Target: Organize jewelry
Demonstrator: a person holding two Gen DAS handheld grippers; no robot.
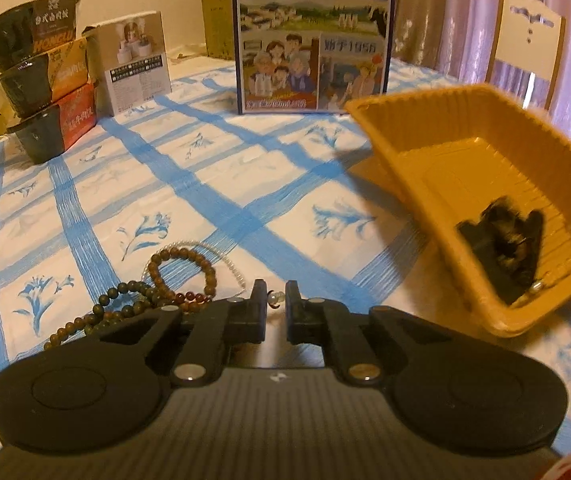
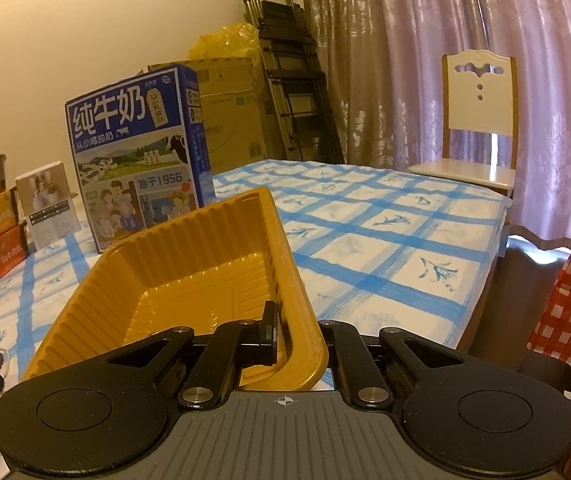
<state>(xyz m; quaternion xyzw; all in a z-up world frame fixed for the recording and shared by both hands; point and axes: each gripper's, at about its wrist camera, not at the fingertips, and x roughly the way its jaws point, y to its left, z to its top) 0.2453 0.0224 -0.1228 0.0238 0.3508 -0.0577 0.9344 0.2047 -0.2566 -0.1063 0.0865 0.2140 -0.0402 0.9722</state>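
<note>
Near edge of the desk (image 1: 213,184): left tongs (image 1: 276,300) pinch a pearl strand (image 1: 237,272) beside the bead bracelets (image 1: 177,276). Lift slowly, clear the tangle, then carry right into the tilted yellow tray (image 2: 189,280), its rim clamped by right tongs (image 2: 299,340).

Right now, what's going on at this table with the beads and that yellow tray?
A person is sorting jewelry with two handheld grippers. The right gripper is clamped on the rim of the yellow tray, holding it tilted up off the blue checked tablecloth. The left gripper is closing around a strand from the bead bracelets piled on the cloth. Something dark already lies in the tray.
</note>
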